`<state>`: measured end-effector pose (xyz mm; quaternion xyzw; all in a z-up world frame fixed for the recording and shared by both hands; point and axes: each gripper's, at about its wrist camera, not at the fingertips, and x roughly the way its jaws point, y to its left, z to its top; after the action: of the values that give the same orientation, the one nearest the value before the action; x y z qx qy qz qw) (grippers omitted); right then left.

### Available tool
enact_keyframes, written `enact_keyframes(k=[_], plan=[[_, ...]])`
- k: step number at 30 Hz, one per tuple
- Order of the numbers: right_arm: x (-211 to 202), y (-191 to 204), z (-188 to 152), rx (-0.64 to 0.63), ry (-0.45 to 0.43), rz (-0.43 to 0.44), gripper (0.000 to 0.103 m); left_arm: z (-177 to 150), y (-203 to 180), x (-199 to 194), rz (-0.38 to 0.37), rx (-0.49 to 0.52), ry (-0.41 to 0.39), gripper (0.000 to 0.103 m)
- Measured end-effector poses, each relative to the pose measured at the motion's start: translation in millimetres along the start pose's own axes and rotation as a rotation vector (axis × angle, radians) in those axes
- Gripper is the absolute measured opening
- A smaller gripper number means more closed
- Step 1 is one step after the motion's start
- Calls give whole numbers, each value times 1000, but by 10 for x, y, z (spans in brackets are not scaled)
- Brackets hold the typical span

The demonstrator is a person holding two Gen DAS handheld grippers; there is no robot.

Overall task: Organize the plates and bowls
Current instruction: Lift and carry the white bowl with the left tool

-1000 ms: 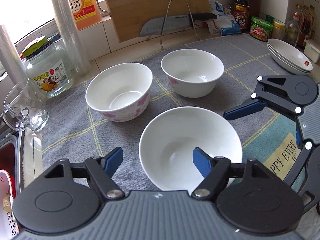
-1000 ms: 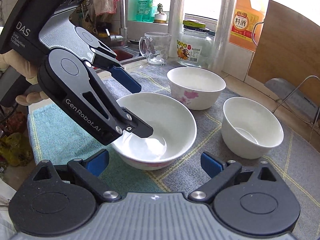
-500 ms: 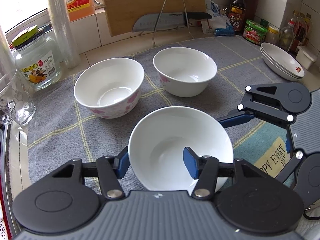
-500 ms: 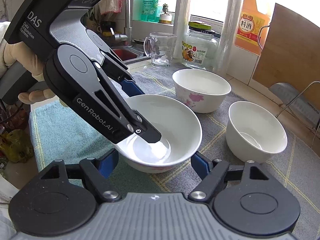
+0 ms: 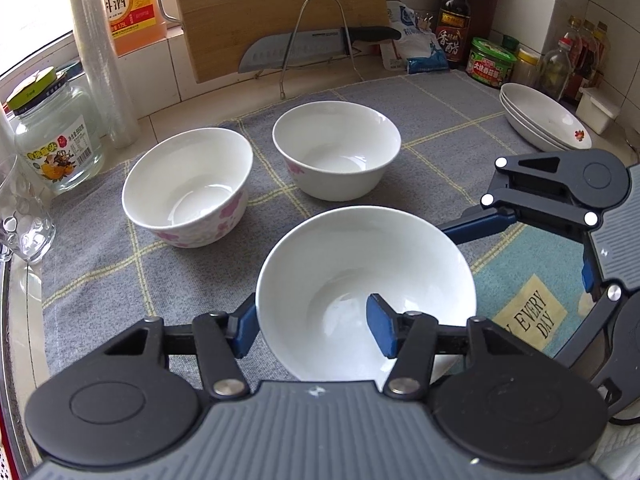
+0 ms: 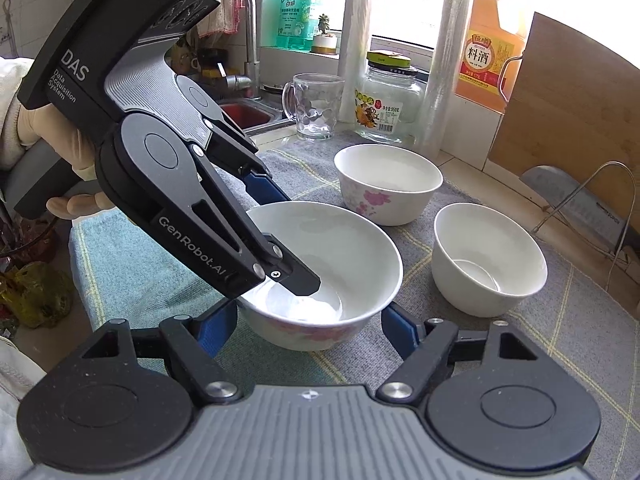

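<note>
Nearest on the cloth-covered table (image 5: 360,96): wide white bowl (image 5: 360,276), glazed, rigid, slippery, breakable, best taken by its rim, left gripper (image 5: 314,330) jaws clamped across the wall, right gripper (image 6: 308,330) jaws hugging its sides.

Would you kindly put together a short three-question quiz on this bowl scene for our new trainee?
1. True or false: the left gripper is shut on the wall of the nearest bowl, one finger inside and one outside.
2. How many bowls stand on the grey cloth?
3. Where are the stacked plates? A) in the sink B) at the cloth's far right edge, by the jars C) under the cutting board

Key
1. True.
2. Three: the nearest bowl, the flowered bowl and the far bowl.
3. B.
</note>
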<state>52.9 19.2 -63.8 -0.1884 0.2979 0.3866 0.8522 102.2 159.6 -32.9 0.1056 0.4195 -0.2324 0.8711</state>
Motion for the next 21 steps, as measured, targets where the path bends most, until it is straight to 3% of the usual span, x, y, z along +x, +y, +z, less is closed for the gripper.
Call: enact_keyframes(k=[21], plan=[[-736,-495,-608,122,51,-185,83,519,-948,380,-164,163,-21,56]])
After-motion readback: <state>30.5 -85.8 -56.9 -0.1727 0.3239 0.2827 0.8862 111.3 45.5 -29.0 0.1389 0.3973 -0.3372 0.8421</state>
